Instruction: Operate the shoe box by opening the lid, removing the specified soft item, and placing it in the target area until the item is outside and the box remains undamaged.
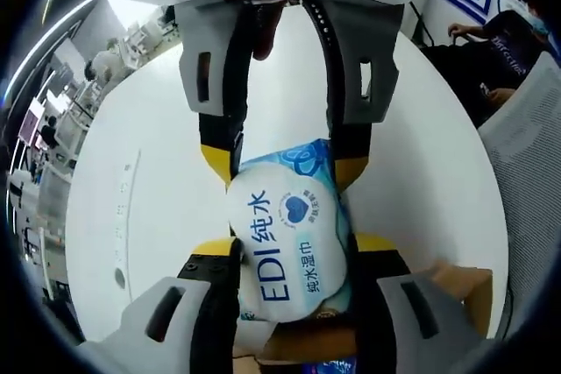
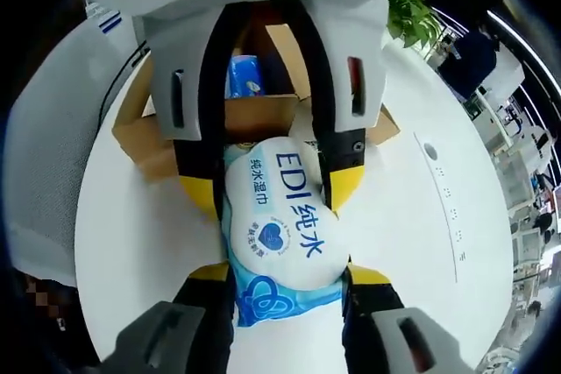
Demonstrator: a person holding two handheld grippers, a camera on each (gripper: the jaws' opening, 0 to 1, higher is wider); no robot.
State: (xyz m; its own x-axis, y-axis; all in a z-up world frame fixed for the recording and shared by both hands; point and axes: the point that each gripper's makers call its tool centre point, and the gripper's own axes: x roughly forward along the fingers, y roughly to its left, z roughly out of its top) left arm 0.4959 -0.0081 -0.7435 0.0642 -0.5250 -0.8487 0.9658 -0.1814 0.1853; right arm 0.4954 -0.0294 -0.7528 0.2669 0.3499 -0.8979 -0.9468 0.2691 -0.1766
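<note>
A soft blue-and-white wet wipes pack (image 1: 285,243) (image 2: 280,221) hangs above the white table, gripped at both ends. In the left gripper view my left gripper (image 1: 294,256) rises from the bottom, shut on the pack's near end. The right gripper (image 1: 285,164) comes down from the top onto the far end. The right gripper view mirrors this: my right gripper (image 2: 289,282) clamps the lower end and the left gripper (image 2: 272,183) the upper end. Behind the pack stands the open brown cardboard shoe box (image 2: 263,111) (image 1: 460,285), with another blue pack (image 2: 244,76) inside.
The round white table (image 1: 140,216) (image 2: 412,216) spreads around the box. A grey partition (image 1: 535,155) borders one side. Seated people (image 1: 500,50) and office desks (image 1: 44,129) lie beyond, and a green plant (image 2: 412,15) stands past the table.
</note>
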